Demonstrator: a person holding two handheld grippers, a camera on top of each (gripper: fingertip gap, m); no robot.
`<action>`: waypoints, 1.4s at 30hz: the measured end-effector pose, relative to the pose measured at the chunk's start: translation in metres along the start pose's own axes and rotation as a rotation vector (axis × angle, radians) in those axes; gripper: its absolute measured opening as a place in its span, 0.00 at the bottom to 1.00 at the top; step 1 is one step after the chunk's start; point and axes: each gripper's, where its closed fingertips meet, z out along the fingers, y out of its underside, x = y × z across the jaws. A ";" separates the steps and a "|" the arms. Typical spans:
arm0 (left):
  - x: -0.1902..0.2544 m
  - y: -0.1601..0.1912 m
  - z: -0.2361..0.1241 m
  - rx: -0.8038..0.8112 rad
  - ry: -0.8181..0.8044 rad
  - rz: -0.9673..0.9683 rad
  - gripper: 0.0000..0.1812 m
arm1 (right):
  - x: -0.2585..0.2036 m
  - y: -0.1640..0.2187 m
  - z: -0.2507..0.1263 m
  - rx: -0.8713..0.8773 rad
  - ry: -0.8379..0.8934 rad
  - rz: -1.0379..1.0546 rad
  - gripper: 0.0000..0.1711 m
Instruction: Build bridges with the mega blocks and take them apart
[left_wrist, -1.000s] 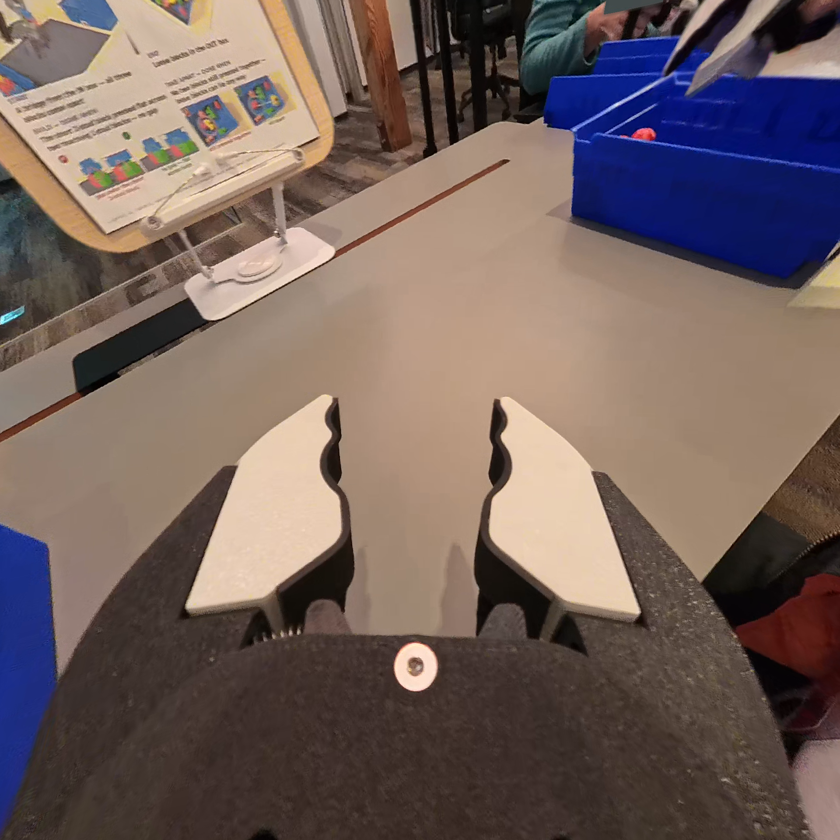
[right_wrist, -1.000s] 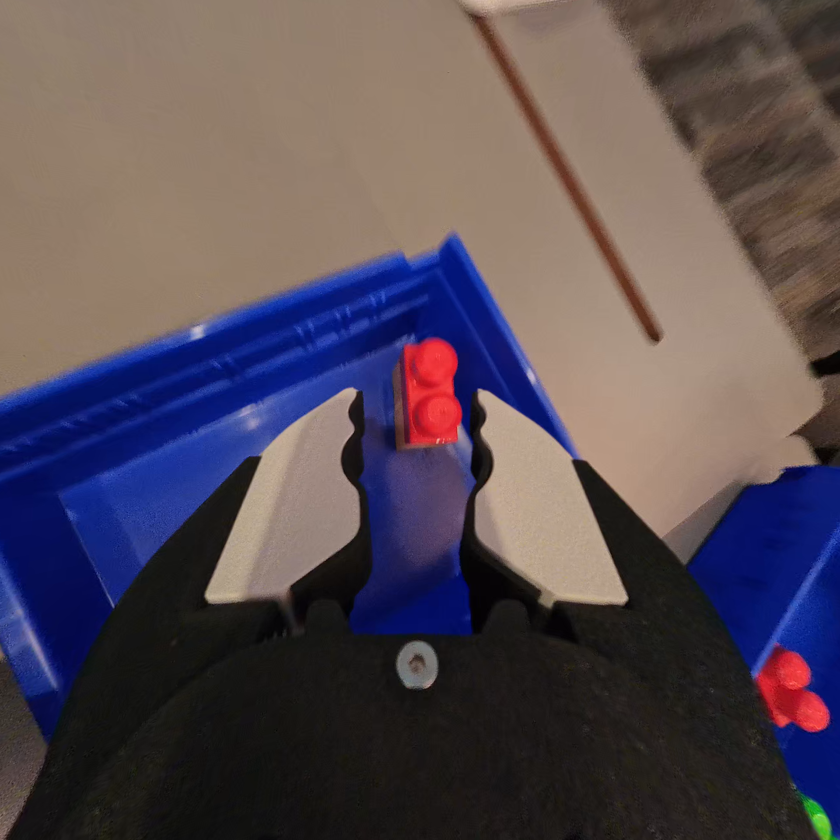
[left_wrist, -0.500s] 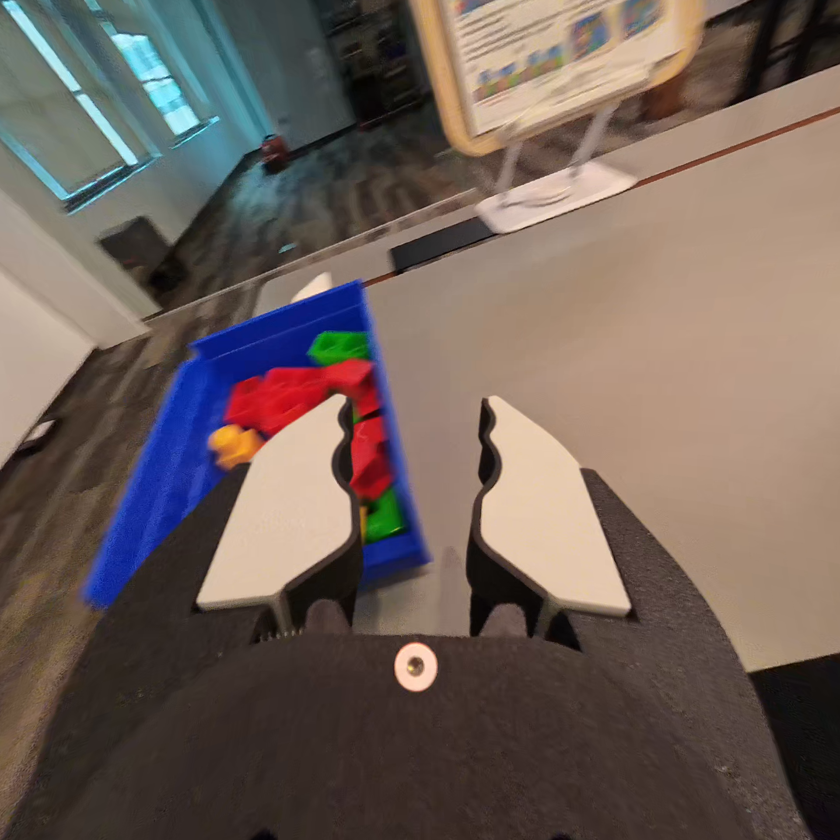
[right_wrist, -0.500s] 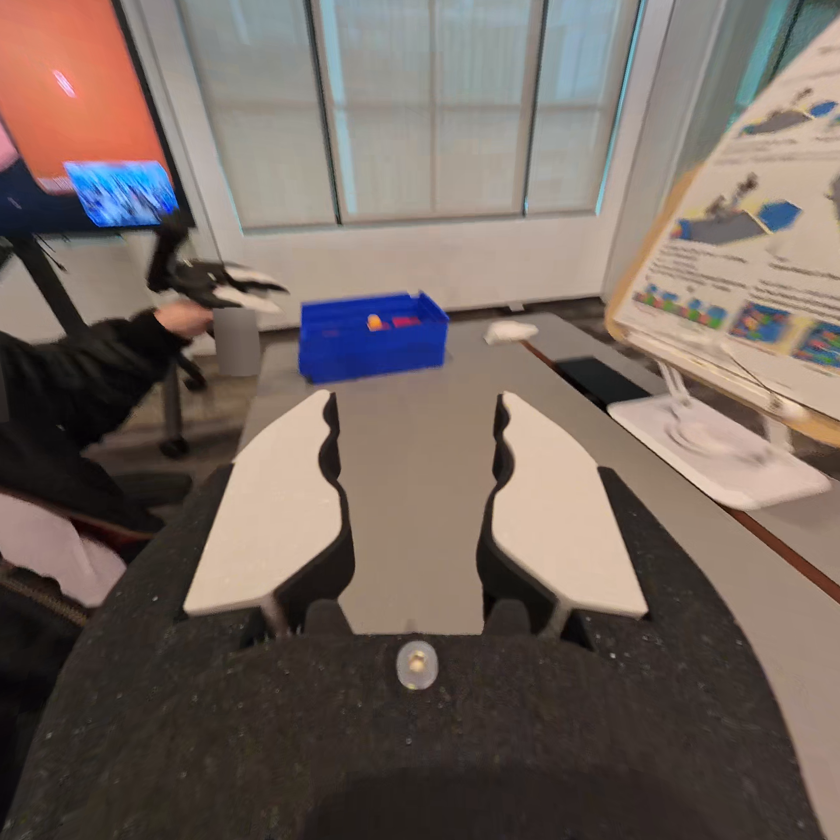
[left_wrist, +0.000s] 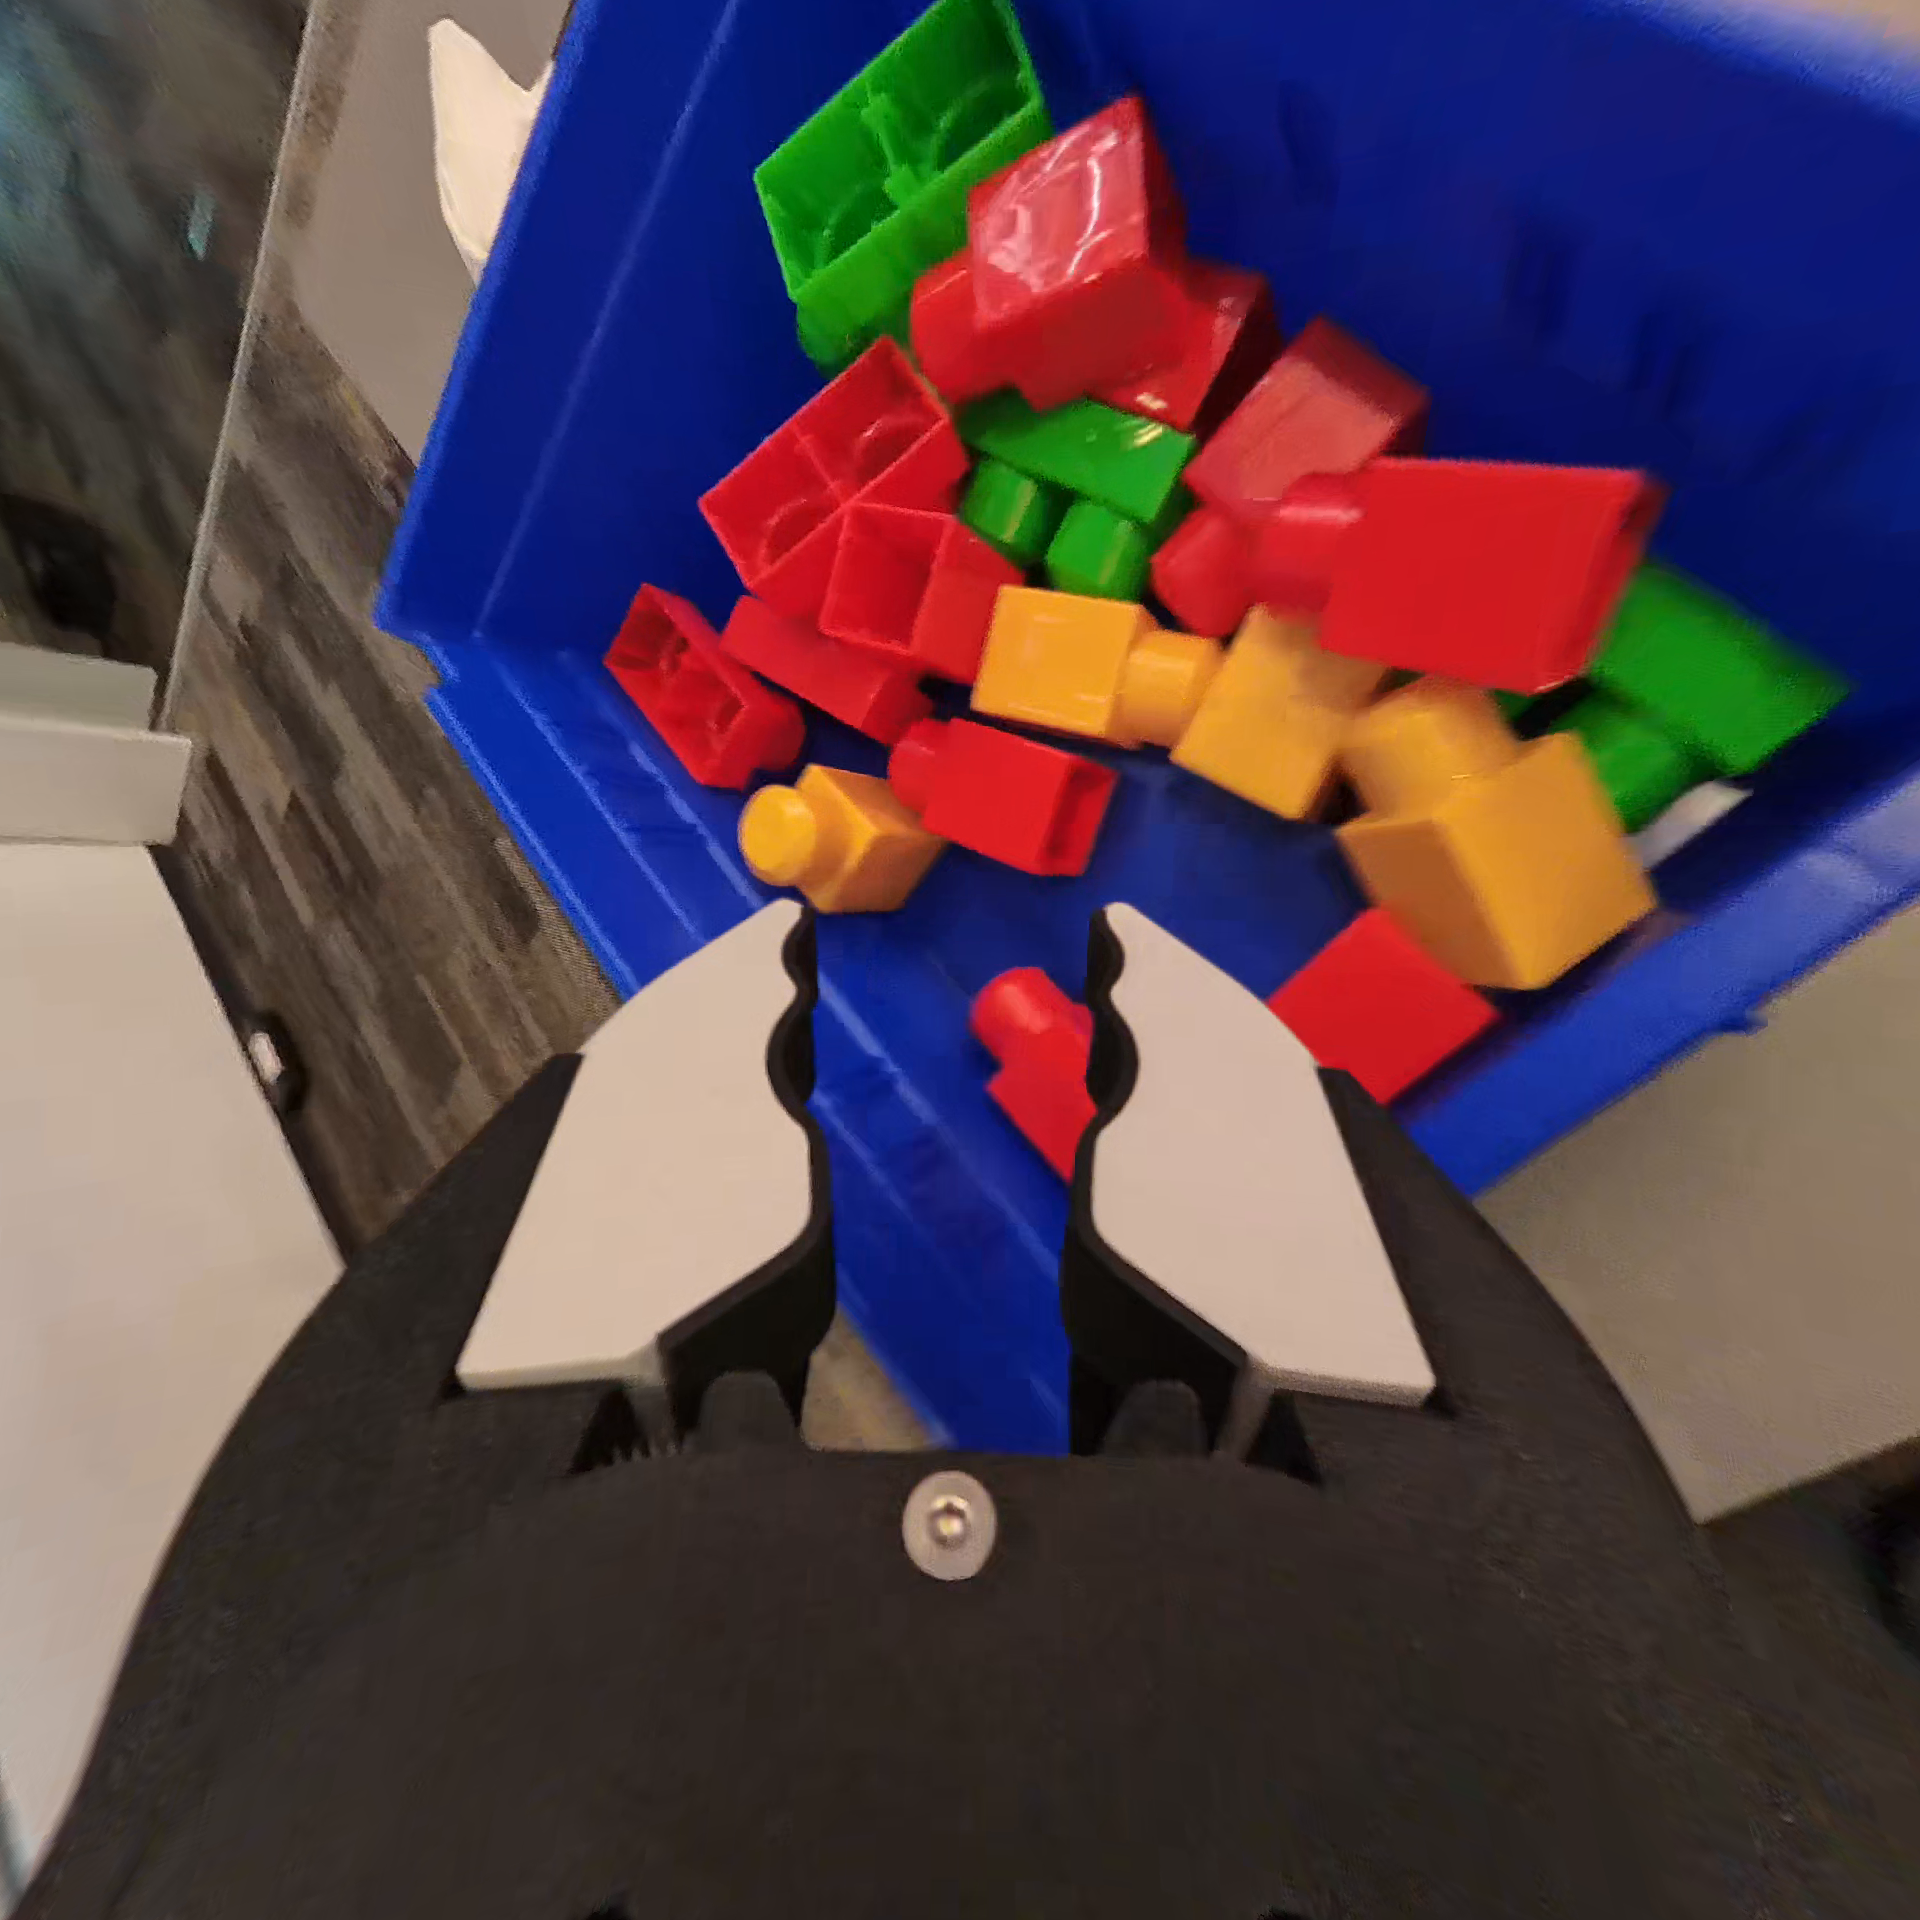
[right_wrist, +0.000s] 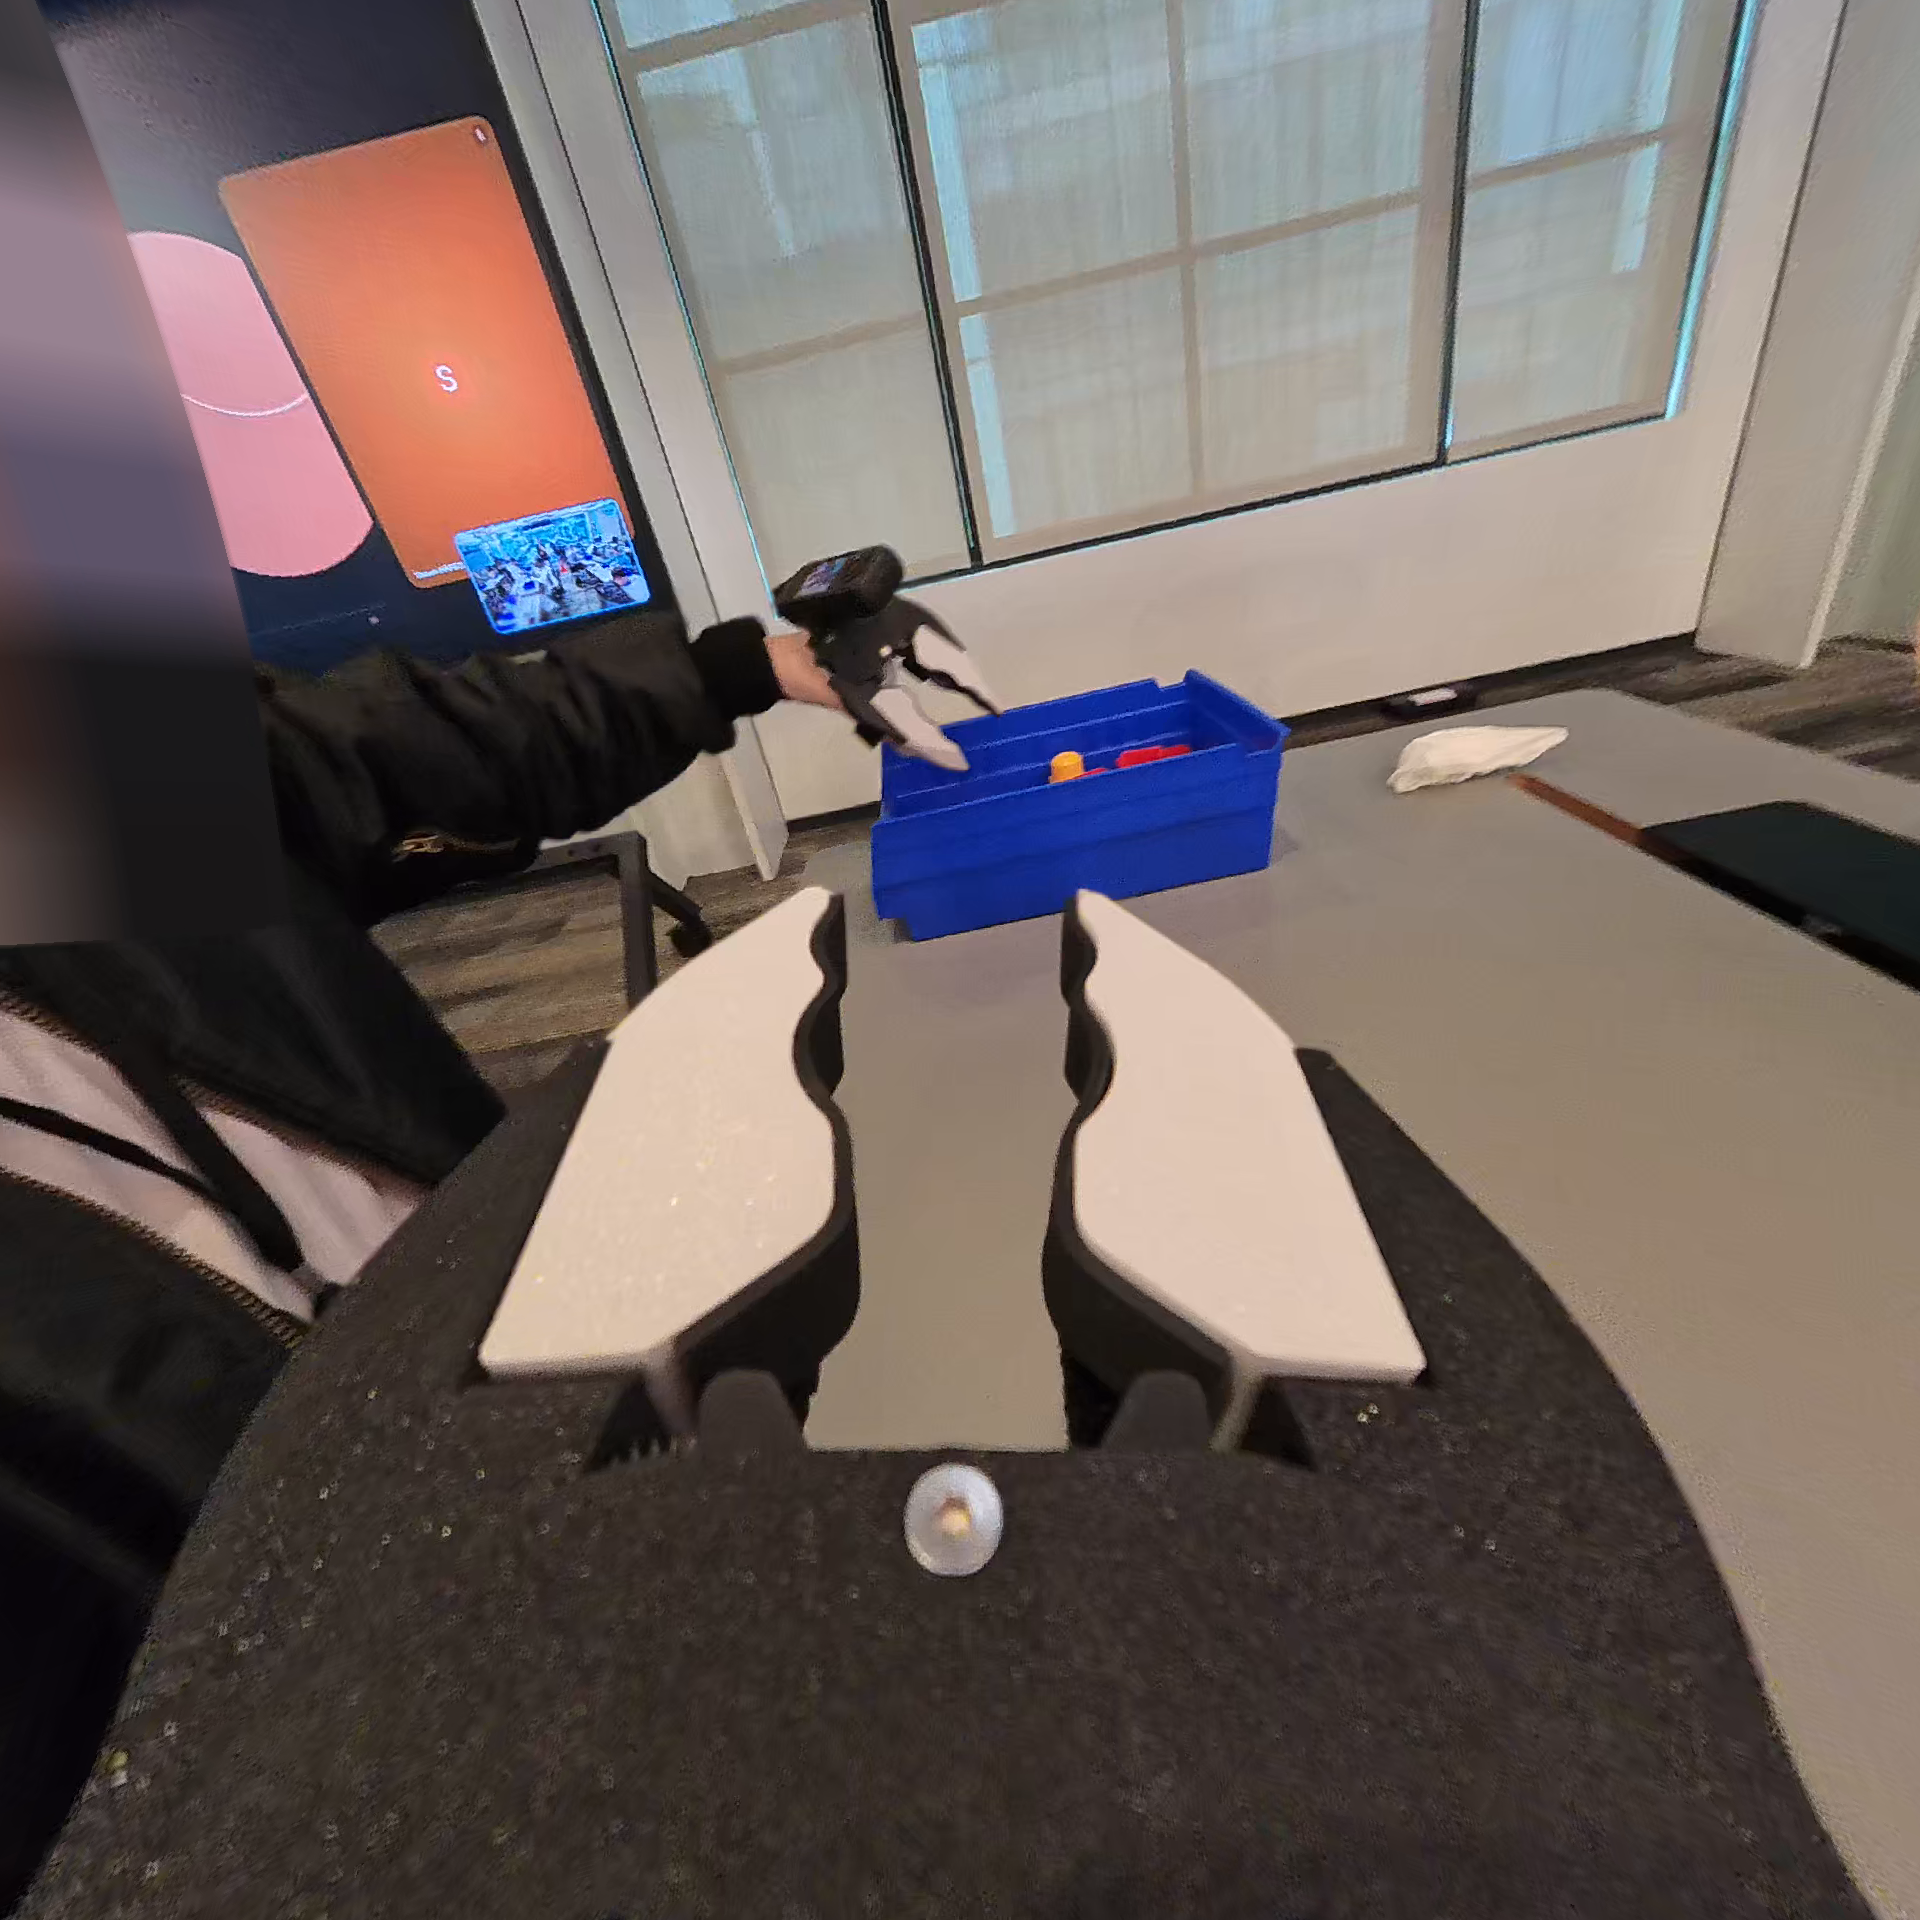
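We see the mega blocks (left_wrist: 1174, 582) heaped loose in a blue bin (left_wrist: 582, 395), a jumble of red, green and yellow pieces lying on their sides and upside down, none joined into a bridge that we can make out. Most of the heap crowds the far and right parts of the bin; a small yellow block (left_wrist: 836, 836) and a red block (left_wrist: 1003, 795) lie at the near edge of the pile, and a lone red block (left_wrist: 1029, 1060) sits apart on the bin floor, closer to us. The left wrist view is somewhat blurred.

Our left gripper (left_wrist: 948, 925) hangs over the near part of the bin, its jaws spread with bare bin floor between them and nothing held. The lone red block lies partly under the inner edge of the right finger (left_wrist: 1205, 1174); we cannot tell whether they touch.

From the right wrist view, the bin (right_wrist: 1070, 842) stands at the far left corner of the grey table (right_wrist: 1507, 1039), and the left gripper (right_wrist: 940, 717) tilts down over the bin's left end, held by a hand (right_wrist: 800, 665) from a black sleeve (right_wrist: 499, 727). Our right gripper (right_wrist: 948, 914) is well apart from the bin, above bare table, jaws apart and empty.

A crumpled white cloth (right_wrist: 1475, 750) lies near the table's far edge, right of the bin. A large screen (right_wrist: 416, 364) and a window (right_wrist: 1195, 260) stand behind.
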 end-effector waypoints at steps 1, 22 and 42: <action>-0.006 -0.001 0.005 -0.008 0.025 0.046 0.28 | -0.002 0.003 0.001 -0.007 -0.005 0.015 0.23; -0.033 0.017 0.081 -0.281 0.305 0.528 0.26 | 0.006 0.022 0.002 -0.029 0.037 0.122 0.21; -0.035 0.037 0.085 -0.557 0.284 0.649 0.21 | -0.002 0.030 -0.005 0.007 -0.048 0.174 0.19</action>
